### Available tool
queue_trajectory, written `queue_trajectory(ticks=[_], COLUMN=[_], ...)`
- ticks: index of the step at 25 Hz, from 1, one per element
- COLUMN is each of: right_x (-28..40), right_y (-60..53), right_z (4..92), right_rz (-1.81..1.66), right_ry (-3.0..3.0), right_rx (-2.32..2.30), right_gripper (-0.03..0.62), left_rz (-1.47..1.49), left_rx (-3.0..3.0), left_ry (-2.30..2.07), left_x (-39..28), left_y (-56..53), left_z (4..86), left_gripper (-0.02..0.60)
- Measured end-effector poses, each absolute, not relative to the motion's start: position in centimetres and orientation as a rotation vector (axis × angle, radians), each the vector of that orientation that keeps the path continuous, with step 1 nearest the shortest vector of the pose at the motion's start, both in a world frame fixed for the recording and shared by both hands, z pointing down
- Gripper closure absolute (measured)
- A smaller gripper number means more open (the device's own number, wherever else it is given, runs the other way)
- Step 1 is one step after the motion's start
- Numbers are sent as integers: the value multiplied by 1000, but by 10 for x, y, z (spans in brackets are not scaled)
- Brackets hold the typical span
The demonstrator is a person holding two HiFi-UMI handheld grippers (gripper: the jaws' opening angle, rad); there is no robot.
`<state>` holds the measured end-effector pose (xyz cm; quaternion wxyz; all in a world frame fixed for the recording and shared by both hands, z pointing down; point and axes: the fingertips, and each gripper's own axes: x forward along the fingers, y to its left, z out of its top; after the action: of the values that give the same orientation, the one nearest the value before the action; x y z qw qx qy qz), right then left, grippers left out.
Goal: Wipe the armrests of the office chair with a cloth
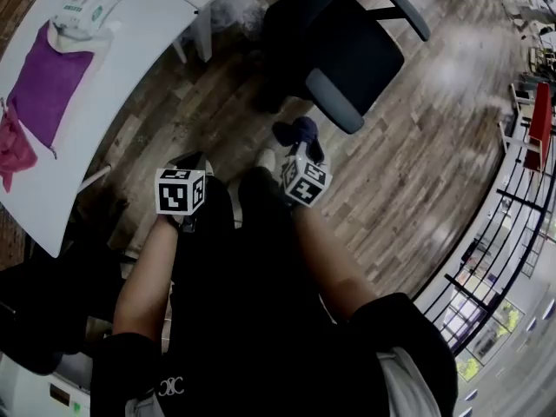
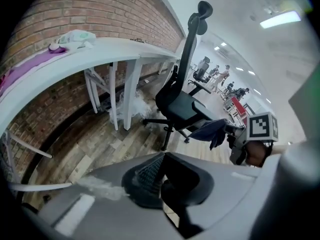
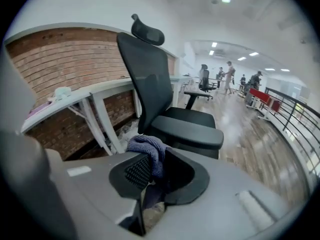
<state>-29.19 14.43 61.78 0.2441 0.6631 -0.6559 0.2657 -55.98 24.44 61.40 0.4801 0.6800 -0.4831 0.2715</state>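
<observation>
Wood-plank flooring [image 1: 417,163] is seen beneath an office chair [image 1: 347,55], beside a white surface [image 1: 130,50] against a brick wall [image 3: 75,54]. On the surface a purple cloth [image 1: 52,81], a red cloth [image 1: 16,146] and a soft white packet [image 1: 82,11] are laid; the packet's print is too small to be read. A blue-grey cloth [image 3: 150,151] is pinched between the jaws of the right gripper [image 3: 154,171] and is held near the chair's closer armrest [image 3: 192,129]; contact cannot be judged. The jaws of the left gripper [image 2: 159,176] are pressed together with nothing seen between them. In the head view the chair's back is cut off at the top edge.
</observation>
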Motion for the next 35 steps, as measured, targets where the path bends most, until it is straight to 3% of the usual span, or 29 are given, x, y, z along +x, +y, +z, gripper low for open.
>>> queue_trajectory(ticks=[5, 18, 35], right_x=[-281, -269, -314], right_y=[125, 46, 14], right_z=[648, 712, 790], right_rz=[762, 474, 536], right_ry=[-1727, -1741, -1700], right_rx=[2023, 2162, 1837], right_gripper=[528, 528, 529], left_rz=[755, 837, 820], left_rx=[1647, 1519, 1477], left_ry=[-1075, -1026, -1045], left_x=[-569, -586, -579], left_y=[266, 317, 323], left_z=[640, 698, 705], left_gripper=[575, 575, 575])
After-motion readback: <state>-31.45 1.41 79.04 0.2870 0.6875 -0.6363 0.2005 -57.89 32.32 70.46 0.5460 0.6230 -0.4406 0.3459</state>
